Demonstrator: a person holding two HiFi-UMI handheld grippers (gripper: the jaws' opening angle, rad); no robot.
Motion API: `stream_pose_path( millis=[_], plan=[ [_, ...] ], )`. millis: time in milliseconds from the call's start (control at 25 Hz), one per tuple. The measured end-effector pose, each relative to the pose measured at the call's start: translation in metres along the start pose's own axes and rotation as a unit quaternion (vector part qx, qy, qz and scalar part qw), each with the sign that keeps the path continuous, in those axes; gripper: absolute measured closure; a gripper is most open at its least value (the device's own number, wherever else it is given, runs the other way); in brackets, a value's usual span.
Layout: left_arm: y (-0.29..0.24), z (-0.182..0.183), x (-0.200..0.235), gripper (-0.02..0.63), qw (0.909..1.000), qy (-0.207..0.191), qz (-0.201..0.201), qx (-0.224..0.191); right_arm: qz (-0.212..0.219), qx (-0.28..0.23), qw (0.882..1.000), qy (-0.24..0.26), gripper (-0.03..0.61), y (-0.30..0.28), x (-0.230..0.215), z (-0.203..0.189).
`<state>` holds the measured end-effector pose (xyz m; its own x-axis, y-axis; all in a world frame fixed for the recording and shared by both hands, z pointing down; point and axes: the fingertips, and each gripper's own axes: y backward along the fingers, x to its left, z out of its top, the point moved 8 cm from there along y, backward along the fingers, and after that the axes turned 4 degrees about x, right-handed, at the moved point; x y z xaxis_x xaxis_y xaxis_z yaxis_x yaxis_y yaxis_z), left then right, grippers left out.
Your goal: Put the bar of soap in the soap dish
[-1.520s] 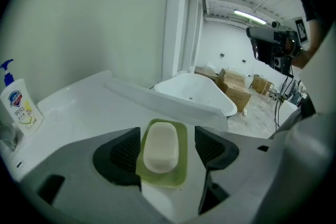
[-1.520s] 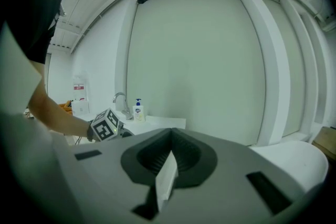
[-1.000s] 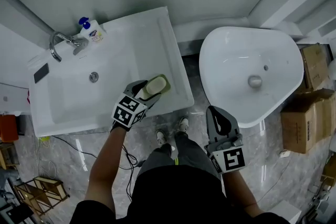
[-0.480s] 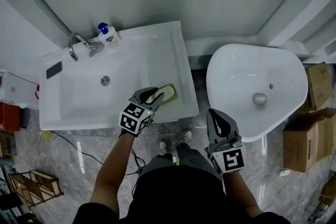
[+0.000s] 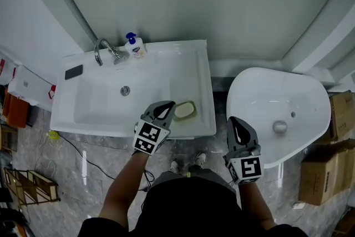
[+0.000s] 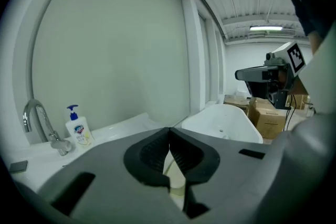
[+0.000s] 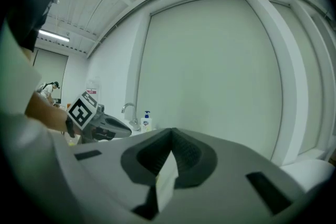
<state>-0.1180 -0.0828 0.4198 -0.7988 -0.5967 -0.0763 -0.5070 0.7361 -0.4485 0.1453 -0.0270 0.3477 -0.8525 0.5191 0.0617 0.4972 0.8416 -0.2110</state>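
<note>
A pale cream bar of soap (image 5: 183,110) lies in an olive-green soap dish (image 5: 193,114) on the right ledge of the white sink (image 5: 111,111). Just left of the dish and raised above it, my left gripper (image 5: 168,106) is shut and holds nothing. In the left gripper view its jaws (image 6: 169,132) meet at the tips, and a sliver of the soap (image 6: 176,178) shows below them. My right gripper (image 5: 233,119) hangs off the sink's right corner, in front of the tub. Its jaws (image 7: 170,135) are closed and hold nothing.
A faucet (image 5: 107,50) and a soap dispenser (image 5: 135,47) stand at the sink's back edge, and a black phone (image 5: 73,71) lies at its left. A white tub (image 5: 277,102) stands to the right, with cardboard boxes (image 5: 335,114) beyond it. A wall rises right behind the sink.
The left gripper's jaws stood wide around the soap over the dish; they have let it go, closed, and lifted back from it. The right gripper has risen a little.
</note>
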Motion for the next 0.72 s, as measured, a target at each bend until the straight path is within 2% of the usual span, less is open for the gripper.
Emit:
stream_pose_path(
  millis=[240,480,720],
  plan=[
    [0.032,0.025,0.004,0.594,0.9974,0.003,0.049,-0.053,-0.017,-0.011,1.0,-0.001,0.569,0.001,-0.016,0.002],
    [0.067,0.05,0.01,0.594,0.9895,0.011,0.089,-0.114,-0.036,-0.016,0.999,0.004,0.569,0.005,-0.034,0.007],
    [0.103,0.069,0.011,0.594,0.9805,-0.008,0.119,-0.156,-0.041,-0.015,0.998,-0.033,0.569,0.008,-0.052,0.01]
  ],
)
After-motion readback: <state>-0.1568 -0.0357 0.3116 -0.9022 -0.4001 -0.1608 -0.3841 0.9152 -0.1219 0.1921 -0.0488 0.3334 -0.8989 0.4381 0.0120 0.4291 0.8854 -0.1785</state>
